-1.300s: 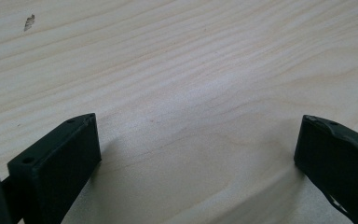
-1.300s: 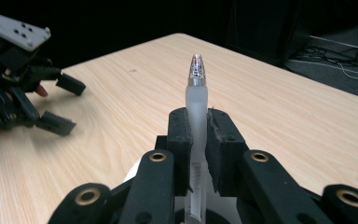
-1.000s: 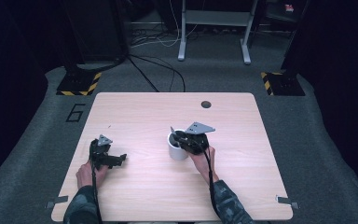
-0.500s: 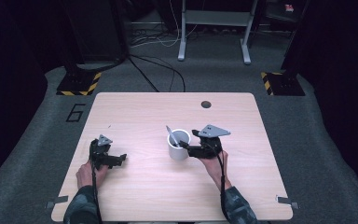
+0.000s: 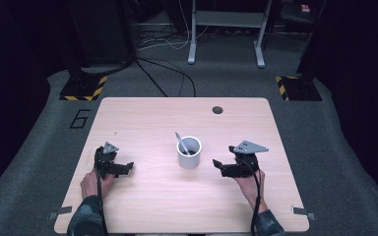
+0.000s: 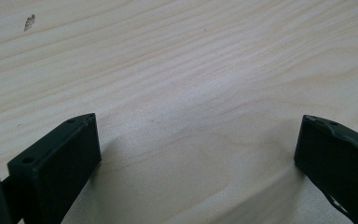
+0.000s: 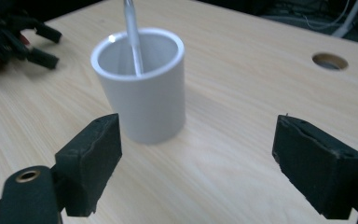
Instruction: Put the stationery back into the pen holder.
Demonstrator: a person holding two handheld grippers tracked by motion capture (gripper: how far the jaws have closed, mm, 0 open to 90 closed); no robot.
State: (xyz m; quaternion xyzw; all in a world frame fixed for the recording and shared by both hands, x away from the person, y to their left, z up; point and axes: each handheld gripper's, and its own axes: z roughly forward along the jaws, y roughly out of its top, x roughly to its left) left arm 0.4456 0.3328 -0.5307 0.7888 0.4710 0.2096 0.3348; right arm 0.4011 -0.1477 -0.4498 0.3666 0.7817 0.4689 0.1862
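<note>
A white cup (image 5: pixel 189 152) stands upright near the middle of the wooden table (image 5: pixel 147 123), with a grey pen (image 5: pixel 181 142) leaning inside it. My right gripper (image 5: pixel 218 167) lies a little to the cup's right and points at it. Its jaws have just been opening and nothing is between them. In the right gripper view the cup (image 7: pixel 142 88) and pen (image 7: pixel 133 32) stand just beyond the open right gripper (image 7: pixel 198 130). My left gripper (image 5: pixel 127 168) rests at the table's left. In the left gripper view it (image 6: pixel 198 126) is open over bare wood.
A round cable hole (image 5: pixel 217 109) sits near the table's far edge, and it shows at the right of the right gripper view (image 7: pixel 329 60). Beyond the table are grey carpet, cables and a metal stand (image 5: pixel 226 29). The other hand's gripper (image 7: pixel 23 37) shows at far left.
My right gripper has drawn away to the right from above the cup and its jaws have opened. The pen now stands in the cup on its own. The left gripper has not moved.
</note>
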